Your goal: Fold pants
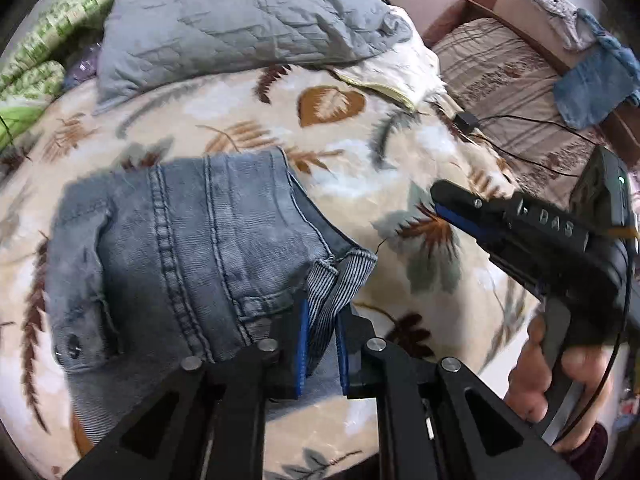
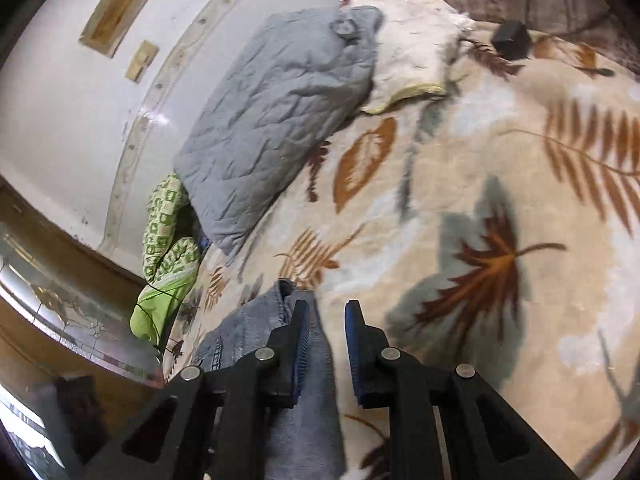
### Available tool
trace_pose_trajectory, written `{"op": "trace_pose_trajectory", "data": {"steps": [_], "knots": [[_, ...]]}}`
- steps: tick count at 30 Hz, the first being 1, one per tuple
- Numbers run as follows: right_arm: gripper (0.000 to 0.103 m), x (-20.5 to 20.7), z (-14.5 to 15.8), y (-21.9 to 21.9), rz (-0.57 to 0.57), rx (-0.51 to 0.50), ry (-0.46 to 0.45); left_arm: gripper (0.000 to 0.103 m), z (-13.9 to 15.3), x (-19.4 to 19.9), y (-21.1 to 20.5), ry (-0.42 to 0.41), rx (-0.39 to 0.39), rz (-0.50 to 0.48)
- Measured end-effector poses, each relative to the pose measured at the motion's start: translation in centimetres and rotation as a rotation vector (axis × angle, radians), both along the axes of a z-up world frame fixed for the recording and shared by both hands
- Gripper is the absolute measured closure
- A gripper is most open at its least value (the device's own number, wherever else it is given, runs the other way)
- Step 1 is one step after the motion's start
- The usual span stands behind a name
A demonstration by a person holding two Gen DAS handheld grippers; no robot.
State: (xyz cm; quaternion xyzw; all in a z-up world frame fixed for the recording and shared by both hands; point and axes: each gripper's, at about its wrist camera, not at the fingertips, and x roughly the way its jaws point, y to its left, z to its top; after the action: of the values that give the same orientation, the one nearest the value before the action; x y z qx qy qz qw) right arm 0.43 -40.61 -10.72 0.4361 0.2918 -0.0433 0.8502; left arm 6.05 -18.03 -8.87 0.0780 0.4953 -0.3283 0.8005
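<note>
Blue jeans (image 1: pixel 192 248) lie folded on a leaf-patterned blanket (image 1: pixel 360 152). My left gripper (image 1: pixel 322 312) has its fingers around the striped inner pocket and edge of the jeans, with the cloth between the blue pads. My right gripper (image 1: pixel 452 208) shows in the left wrist view, held above the blanket to the right of the jeans with its fingers close together. In the right wrist view the right gripper (image 2: pixel 326 312) stands slightly apart above the jeans (image 2: pixel 256 332), with nothing between the pads.
A grey quilted pillow (image 1: pixel 240 20) and a cream pillow (image 2: pixel 416 44) lie at the far side of the bed. A green patterned cloth (image 2: pixel 168 236) sits at the left edge by the wall. A black device with a cable (image 1: pixel 466 120) lies on the blanket. A brown sofa (image 1: pixel 520 80) stands beyond.
</note>
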Motion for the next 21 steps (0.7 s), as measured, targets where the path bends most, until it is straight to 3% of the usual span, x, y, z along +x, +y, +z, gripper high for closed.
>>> {"op": "trace_pose_trajectory", "data": {"steps": [4,6,8,10,14,17,21], "knots": [[0.080,0.1,-0.2,-0.3,0.011,0.015,0.012,0.086,2.6,0.1,3.0,-0.036,-0.098,-0.024],[0.080,0.6,0.0,0.6,0.034,0.012,-0.001,0.076,4.5,0.6,4.8,-0.077,-0.147,-0.008],[0.080,1.2,0.5,2.0,0.064,-0.015,-0.014,0.061,6.2,0.7,6.5,-0.121,-0.184,0.005],[0.080,1.6,0.9,3.2,0.079,-0.048,-0.021,0.059,7.3,0.9,7.4,-0.144,-0.200,0.005],[0.080,2.8,1.6,6.2,0.149,-0.078,-0.055,0.052,6.4,2.1,8.7,-0.192,-0.087,0.107],[0.080,3.9,1.6,8.9,0.233,-0.099,-0.061,0.052,3.6,3.9,10.4,-0.136,0.015,0.216],[0.080,5.1,1.1,11.9,0.322,-0.157,-0.019,0.052,-0.3,4.8,11.0,-0.070,0.109,0.247]]}}
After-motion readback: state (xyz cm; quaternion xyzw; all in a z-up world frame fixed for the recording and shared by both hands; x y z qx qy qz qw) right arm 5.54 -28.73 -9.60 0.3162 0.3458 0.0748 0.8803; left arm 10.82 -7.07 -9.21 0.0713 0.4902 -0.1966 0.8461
